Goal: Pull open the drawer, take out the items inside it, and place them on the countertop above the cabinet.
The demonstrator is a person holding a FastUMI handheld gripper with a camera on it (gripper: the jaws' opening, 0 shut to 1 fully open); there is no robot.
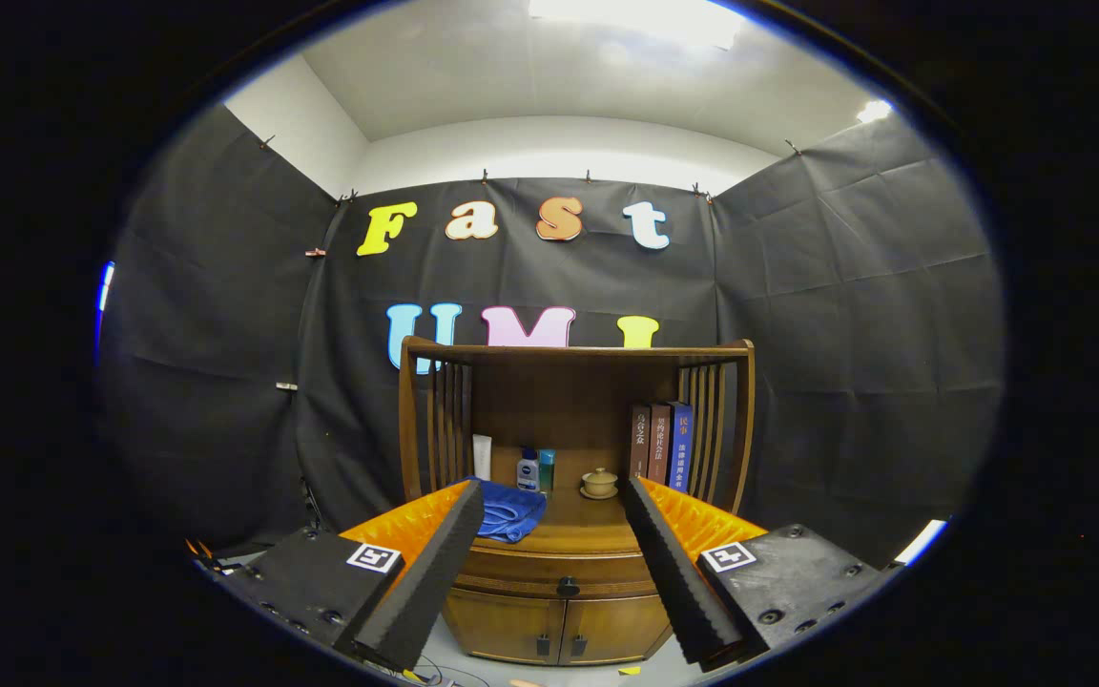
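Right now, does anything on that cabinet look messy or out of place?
Only the blue cloth: it lies crumpled on the countertop, one fold drooping over the front edge above the closed drawer. Books stand upright. The gripper is open, holding nothing.

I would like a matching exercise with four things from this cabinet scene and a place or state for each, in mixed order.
Things:
1. towel
2. books
3. drawer knob
4. gripper

Places or states:
A. upright at the shelf's right side
B. open, holding nothing
C. folded on the countertop, left side
D. below the countertop edge, between the fingers

Pairs: 1-C, 2-A, 3-D, 4-B
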